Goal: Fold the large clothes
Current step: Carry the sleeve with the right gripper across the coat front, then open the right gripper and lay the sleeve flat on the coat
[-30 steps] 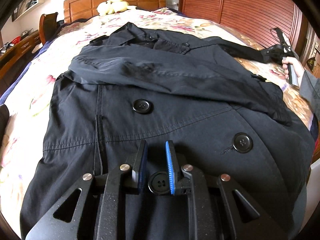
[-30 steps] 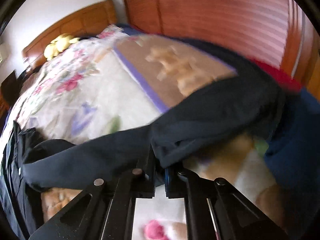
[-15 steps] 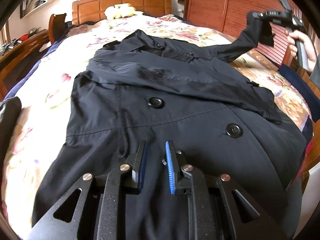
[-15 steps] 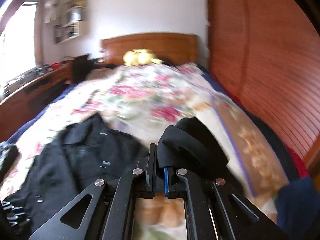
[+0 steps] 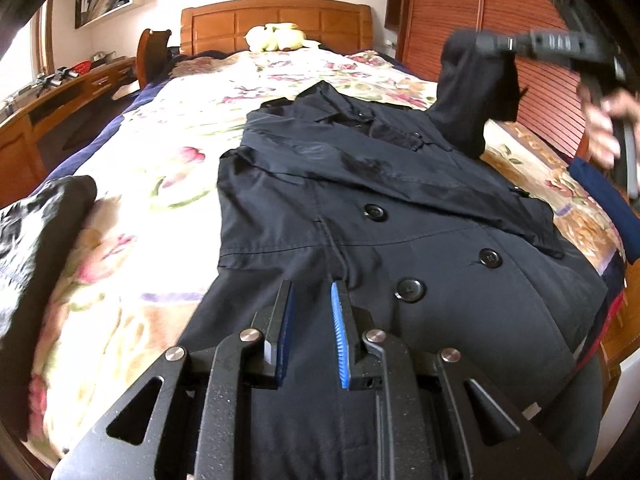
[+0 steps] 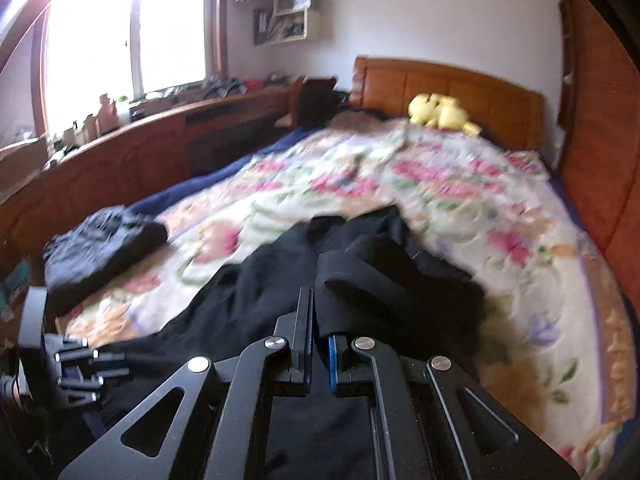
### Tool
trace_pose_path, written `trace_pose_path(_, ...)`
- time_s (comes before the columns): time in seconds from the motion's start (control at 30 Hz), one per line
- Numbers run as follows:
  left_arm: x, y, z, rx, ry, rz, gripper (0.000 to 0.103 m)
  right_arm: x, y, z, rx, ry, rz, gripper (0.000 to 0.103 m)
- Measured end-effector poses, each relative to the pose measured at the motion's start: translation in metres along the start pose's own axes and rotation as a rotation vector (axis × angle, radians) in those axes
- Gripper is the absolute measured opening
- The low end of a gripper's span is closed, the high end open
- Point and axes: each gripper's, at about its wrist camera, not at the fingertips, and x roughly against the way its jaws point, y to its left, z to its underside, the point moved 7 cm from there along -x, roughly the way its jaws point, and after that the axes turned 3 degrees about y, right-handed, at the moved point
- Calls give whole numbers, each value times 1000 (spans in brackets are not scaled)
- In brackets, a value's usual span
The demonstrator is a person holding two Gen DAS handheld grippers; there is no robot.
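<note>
A floral quilt (image 5: 168,152) covers the bed, with the black coat (image 5: 360,216) spread across its middle toward 12 o'clock. At 2 o'clock the right gripper (image 6: 319,344) is clenched on the coat's lifted sleeve (image 5: 464,92). The left gripper (image 5: 312,320) hovers unclenched above the hem at 6 o'clock.

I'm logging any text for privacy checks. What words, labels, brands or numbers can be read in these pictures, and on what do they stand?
None can be read.
Coat buttons: embossing, if any, too small to tell.
Wall shelf: books or boxes, spines blurred.
Bedspread: floral pattern only, no lettering.
Left hand-held gripper and right hand-held gripper: no markings visible.
</note>
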Motion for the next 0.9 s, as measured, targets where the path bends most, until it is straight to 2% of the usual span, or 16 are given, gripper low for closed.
trace_pose_path(0.13, 4, 6, 4, 7, -3, -5, 19, -48, 14, 34, -7, 150, -13, 6)
trace_pose_path(0.27, 2, 7, 6, 10, 2, -7, 19, -78, 18, 56, -3, 234, -31, 9)
trace_pose_path(0.37, 3, 4, 5, 6, 1, -6, 19, -91, 17, 66, -5, 272, -5, 24)
trace_pose_path(0.43, 4, 0, 4, 2, -2, 0, 19, -96, 15, 68, -26, 284, -3, 45)
trace_pose_path(0.53, 4, -4, 4, -13, 0, 3, 19, -97, 14, 80, -71, 328, -59, 51)
trace_pose_path(0.67, 3, -7, 4, -21, 2, 7, 19, -80, 9, 81, -69, 287, -27, 53)
trace_pose_path(0.9, -2, -9, 5, -20, 11, 11, 19, -61, -21, 69, -147, 187, 56, 53)
